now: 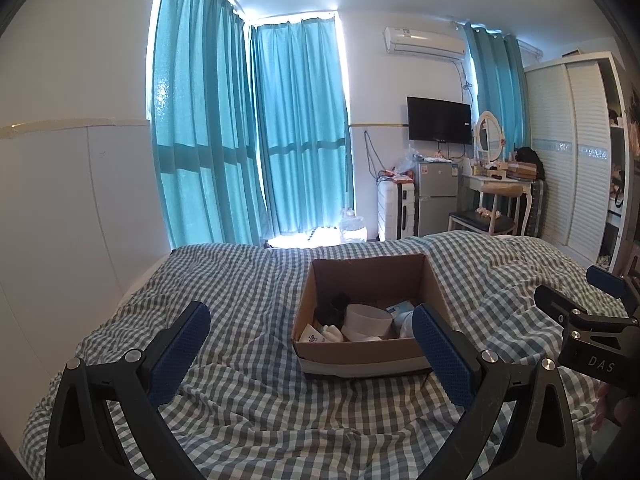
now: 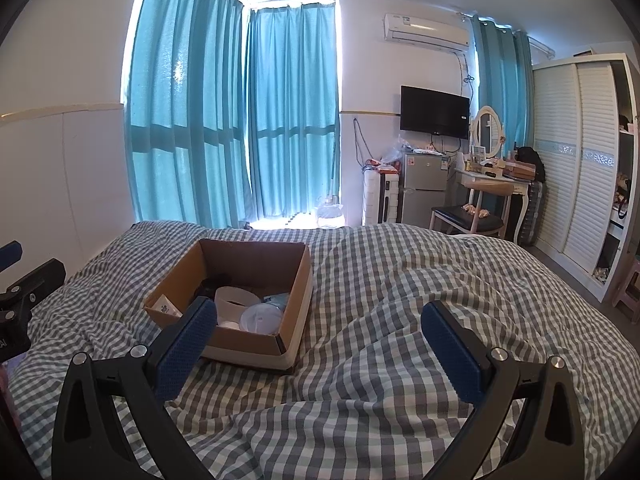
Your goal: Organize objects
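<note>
A bed point(image 2: 400, 280) with rumpled checked cover (grey and white) carries one open cardboard box point(image 2: 294, 312) directly.

A box point(image 1: 362, 350) sits on the bed point(image 1: 248, 280), holding a cup point(image 1: 368, 320) and packets point(image 1: 314, 335). Behind the bed: curtains point(image 1: 248, 128) left, fridge point(image 1: 437, 196) centre, wardrobe point(image 1: 572, 148) right.
</note>
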Available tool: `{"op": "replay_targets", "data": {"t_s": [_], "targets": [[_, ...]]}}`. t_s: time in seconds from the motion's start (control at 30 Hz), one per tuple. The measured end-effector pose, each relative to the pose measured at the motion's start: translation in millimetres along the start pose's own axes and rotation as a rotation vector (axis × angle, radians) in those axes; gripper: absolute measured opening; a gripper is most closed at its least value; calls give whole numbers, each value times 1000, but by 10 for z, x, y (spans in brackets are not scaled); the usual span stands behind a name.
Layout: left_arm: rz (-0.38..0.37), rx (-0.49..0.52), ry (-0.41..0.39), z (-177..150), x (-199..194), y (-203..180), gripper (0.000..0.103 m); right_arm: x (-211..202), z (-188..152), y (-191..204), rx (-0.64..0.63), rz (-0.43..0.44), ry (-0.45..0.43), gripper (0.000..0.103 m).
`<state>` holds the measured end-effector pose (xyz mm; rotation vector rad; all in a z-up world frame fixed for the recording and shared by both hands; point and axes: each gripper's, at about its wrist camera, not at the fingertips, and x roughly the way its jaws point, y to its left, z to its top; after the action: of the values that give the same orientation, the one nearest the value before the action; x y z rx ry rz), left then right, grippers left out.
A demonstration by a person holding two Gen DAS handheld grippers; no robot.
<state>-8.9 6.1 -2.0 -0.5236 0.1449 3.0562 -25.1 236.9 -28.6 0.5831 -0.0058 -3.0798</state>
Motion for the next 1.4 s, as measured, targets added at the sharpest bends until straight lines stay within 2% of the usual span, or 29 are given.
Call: {"op": "replay_targets", "data": {"t_s": [0.8,1.17,1.4], "targets": [[-12,-3,18,-62,33,17,103,49,-17,30,-1,18,31,103],[-1,-6,29,-70,38,29,103,51,-20,26,-5,19,34,103],[38,-14,49,-85,61,61,103,48,-35,20,-9,21,35,103]]}}
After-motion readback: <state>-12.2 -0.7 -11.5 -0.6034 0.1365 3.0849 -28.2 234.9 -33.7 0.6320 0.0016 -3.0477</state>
